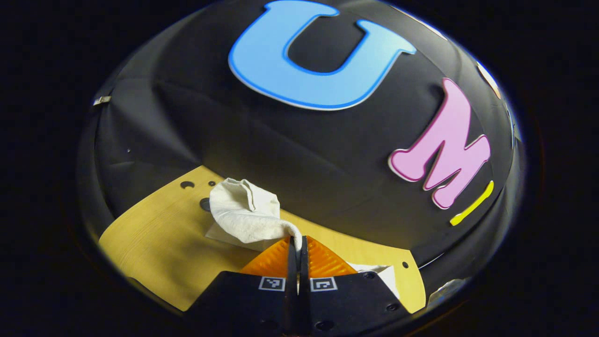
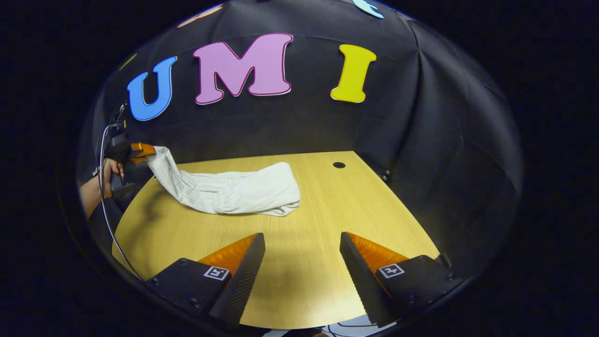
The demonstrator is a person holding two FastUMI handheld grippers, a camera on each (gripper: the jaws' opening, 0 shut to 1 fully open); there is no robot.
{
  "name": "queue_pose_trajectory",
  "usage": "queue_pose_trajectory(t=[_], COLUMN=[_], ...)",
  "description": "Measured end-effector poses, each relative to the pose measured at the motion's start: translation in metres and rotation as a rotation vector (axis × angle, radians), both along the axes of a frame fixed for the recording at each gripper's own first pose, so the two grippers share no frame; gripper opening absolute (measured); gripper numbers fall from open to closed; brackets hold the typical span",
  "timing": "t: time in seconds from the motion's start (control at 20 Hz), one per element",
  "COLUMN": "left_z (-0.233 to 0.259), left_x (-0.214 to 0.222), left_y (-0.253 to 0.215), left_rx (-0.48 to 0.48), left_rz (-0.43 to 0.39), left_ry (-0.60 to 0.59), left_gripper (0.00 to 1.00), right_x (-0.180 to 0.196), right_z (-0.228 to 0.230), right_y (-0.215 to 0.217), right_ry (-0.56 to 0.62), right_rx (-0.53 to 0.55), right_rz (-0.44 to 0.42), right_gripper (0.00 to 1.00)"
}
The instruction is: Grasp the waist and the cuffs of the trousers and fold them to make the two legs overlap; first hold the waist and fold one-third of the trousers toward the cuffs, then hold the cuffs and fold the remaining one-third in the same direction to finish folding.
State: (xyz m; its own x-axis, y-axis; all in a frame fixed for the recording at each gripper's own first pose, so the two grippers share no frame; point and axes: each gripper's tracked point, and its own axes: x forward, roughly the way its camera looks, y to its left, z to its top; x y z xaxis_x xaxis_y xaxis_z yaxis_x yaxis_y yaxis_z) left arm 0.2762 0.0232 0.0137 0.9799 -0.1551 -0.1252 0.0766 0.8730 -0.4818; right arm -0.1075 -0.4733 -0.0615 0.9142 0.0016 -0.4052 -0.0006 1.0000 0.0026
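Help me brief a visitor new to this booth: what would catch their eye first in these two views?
The pale trousers lie bunched across the far side of the wooden table, one end lifted off its left edge. That end is pinched in the left gripper, held up by a hand. Nearer, the right gripper hangs over bare table with its jaws wide apart.

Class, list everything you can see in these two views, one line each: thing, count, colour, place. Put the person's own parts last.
trousers: one, off-white, lying on the table, one end lifted at the left.
table: one, light wood, under the trousers, with small round holes.
booth wall: one, black cloth, behind the table.
left hand-held gripper: one, shut on the trousers' end.
right hand-held gripper: one, open, over bare table near the trousers.
hand: one, holding the left hand-held gripper, seen in the right gripper view.
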Motion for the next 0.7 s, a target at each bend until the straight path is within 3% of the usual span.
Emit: queue_pose_trajectory(t=[0.15, 0.2, 0.4, 0.5, 0.65, 0.7], left_z=[0.035, 0.045, 0.074, 0.071, 0.026, 0.018], left_x=[-0.007, -0.01, -0.022, -0.024, -0.015, -0.013], left_y=[-0.055, -0.077, -0.188, -0.242, -0.346, -0.36], left_rx=[0.036, 0.047, 0.045, 0.073, 0.077, 0.075], left_rz=[-0.03, -0.036, -0.093, -0.137, -0.198, -0.203], left_ry=[-0.043, -0.058, -0.094, -0.087, -0.003, 0.008], left_gripper=[0.02, 0.05, 0.05, 0.05, 0.05, 0.05], right_x=[0.011, 0.016, 0.036, 0.044, 0.055, 0.056], right_z=[0.007, 0.009, 0.009, 0.007, 0.005, 0.005], right_y=[-0.026, -0.037, -0.09, -0.11, -0.133, -0.132], right_ry=[-0.023, -0.032, -0.056, -0.063, -0.087, -0.089], right_rx=[0.004, 0.021, 0.05, 0.07, 0.043, 0.049], right_rz=[0.032, 0.04, 0.08, 0.085, 0.139, 0.151], right_gripper=[1.0, 1.0, 1.0, 1.0, 0.99, 0.99])
